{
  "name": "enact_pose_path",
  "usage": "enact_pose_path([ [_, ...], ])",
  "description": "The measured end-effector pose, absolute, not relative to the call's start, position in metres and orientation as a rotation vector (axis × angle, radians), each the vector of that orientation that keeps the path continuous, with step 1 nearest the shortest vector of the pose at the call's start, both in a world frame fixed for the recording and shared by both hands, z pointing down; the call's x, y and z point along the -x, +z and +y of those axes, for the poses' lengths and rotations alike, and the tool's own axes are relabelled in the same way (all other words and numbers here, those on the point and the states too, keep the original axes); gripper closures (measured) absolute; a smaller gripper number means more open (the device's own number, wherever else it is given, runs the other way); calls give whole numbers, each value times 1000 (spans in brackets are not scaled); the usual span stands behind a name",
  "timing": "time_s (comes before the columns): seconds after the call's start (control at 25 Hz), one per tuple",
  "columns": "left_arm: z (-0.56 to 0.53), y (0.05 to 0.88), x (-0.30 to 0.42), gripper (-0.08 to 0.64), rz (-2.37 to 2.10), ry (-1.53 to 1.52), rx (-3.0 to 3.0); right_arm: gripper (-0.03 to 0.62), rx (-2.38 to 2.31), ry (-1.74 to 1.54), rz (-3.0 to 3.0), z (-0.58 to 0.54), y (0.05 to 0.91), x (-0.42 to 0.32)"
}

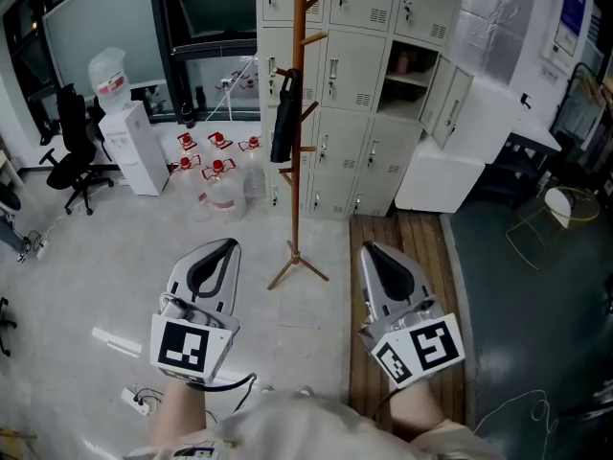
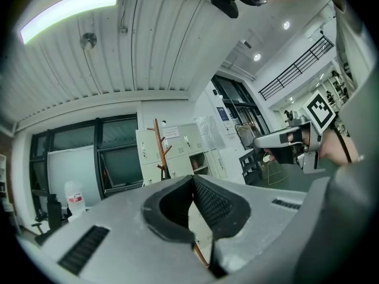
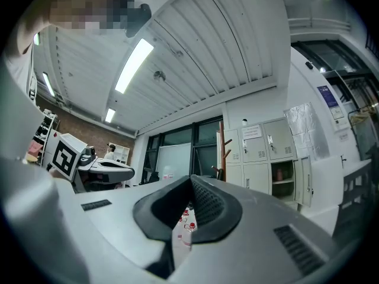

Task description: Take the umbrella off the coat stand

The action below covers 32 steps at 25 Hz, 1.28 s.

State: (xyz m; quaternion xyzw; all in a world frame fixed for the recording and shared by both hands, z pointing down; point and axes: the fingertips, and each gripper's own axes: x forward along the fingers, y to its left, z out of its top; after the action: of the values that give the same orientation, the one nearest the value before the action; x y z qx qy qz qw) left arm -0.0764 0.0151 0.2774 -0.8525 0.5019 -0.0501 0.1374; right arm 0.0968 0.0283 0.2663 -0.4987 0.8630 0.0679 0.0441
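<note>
Nothing of the job is done yet — the black umbrella (image 1: 283, 118) hangs folded from a peg of the coat stand (image 1: 300, 175), untouched. The left tool (image 1: 228, 245) and the right tool (image 1: 371, 250) are both clenched on nothing, pads together. The umbrella is well ahead of both tools, between their lines and a little toward the left one. Approach, grasp and lift-off all remain.
</note>
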Motion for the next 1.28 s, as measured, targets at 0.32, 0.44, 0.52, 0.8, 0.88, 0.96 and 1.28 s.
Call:
enact_pose_path([
  [0.32, 15, 280, 51, 552, 1471, -151, 2427, 586, 1497, 218, 2642, 20, 271, -121],
  [0.44, 14, 281, 41, 552, 1480, -164, 2424, 586, 1490, 211, 2642, 17, 272, -132],
  [0.52, 13, 282, 35, 552, 1476, -177, 2423, 586, 1487, 206, 2638, 14, 272, -138],
  [0.8, 12, 290, 26, 551, 1478, -197, 2413, 586, 1470, 195, 2644, 9, 280, -143],
  [0.88, 8, 293, 27, 552, 1484, -204, 2410, 586, 1465, 192, 2644, 6, 282, -143],
  [0.96, 3, 297, 26, 552, 1488, -213, 2410, 586, 1460, 187, 2647, 1, 285, -142],
  [1.28, -25, 307, 16, 552, 1448, -202, 2441, 586, 1475, 176, 2657, -28, 302, -140],
])
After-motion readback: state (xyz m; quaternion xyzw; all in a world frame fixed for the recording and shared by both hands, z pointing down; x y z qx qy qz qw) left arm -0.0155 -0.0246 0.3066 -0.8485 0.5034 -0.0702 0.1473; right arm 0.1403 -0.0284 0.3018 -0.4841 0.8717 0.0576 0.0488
